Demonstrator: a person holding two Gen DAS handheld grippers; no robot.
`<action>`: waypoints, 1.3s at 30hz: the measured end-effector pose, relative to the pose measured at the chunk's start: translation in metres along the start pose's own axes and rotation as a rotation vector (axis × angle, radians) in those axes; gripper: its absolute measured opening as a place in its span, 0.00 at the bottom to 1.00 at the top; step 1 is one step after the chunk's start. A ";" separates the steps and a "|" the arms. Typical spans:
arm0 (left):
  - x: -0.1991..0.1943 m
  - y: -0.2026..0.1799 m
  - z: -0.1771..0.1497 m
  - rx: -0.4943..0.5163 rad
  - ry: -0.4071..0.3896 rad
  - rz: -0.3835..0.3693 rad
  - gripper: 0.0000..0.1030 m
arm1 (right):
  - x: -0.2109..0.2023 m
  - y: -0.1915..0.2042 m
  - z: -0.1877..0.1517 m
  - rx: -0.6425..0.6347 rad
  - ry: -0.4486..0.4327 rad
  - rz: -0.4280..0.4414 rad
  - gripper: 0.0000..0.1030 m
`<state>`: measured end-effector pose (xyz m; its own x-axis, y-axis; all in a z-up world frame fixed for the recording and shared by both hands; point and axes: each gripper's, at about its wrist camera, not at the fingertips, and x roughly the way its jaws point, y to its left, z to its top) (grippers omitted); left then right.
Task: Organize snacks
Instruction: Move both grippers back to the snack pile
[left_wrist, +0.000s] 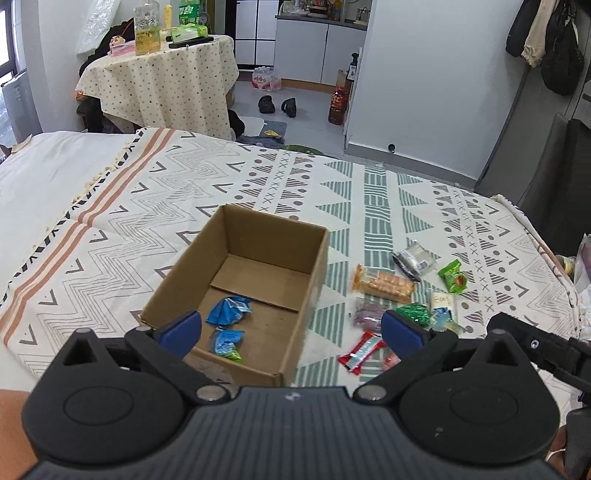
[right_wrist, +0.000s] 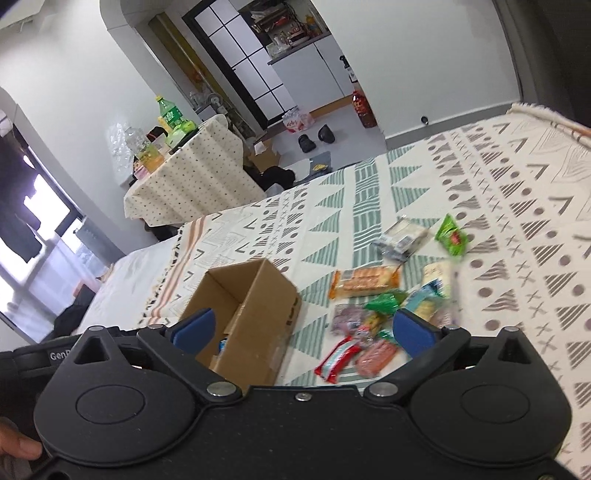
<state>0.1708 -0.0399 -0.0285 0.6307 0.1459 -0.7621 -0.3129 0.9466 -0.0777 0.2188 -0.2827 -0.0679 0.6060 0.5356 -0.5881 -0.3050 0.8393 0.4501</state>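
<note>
The right wrist view is tilted and smeared by motion, so the snack wrappers nearest its tongs blur into one another and their print cannot be read; the cardboard box (right_wrist: 243, 314) there shows only a sliver of blue inside. In the left wrist view the box (left_wrist: 236, 295) stands open on the bed, and two blue packets (left_wrist: 228, 311) lie on its floor, the nearer one partly hidden behind the left blue pad. To the right of the box, loose on the bedspread (left_wrist: 147, 206), lies the snack pile: one orange cracker pack (left_wrist: 382, 283), one clear silver-and-white pack (left_wrist: 413, 258), one bright green packet (left_wrist: 453, 276), one dark green foil packet (left_wrist: 415, 313), one purple packet (left_wrist: 365, 314), one red-and-white bar (left_wrist: 361, 350), a pale packet (left_wrist: 443, 302) and a pink one mostly hidden behind the right pad. That is about eight, though overlaps make the count unsure. The left tongs (left_wrist: 291, 332) are spread wide and empty above the box's near edge; the right tongs (right_wrist: 303, 332) are likewise spread wide and empty, between box and pile. The bedspread is cream with grey, green and rust geometric bands. Beyond stand a round table with a dotted cloth (left_wrist: 166, 74), a pair of dark shoes (left_wrist: 277, 105) on the grey floor, white cabinets and hanging coats (left_wrist: 546, 40).
</note>
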 end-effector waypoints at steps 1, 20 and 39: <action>-0.002 -0.003 -0.001 0.000 -0.005 -0.001 1.00 | -0.003 -0.002 0.000 -0.006 -0.007 -0.005 1.00; 0.005 -0.064 -0.020 0.044 0.014 -0.071 1.00 | -0.018 -0.053 -0.003 0.033 -0.024 -0.083 1.00; 0.056 -0.097 -0.015 0.010 0.046 -0.095 0.98 | 0.004 -0.102 0.000 0.151 0.001 -0.124 1.00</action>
<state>0.2257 -0.1284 -0.0733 0.6242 0.0422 -0.7801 -0.2457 0.9585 -0.1448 0.2524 -0.3661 -0.1158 0.6316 0.4292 -0.6457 -0.1147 0.8754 0.4696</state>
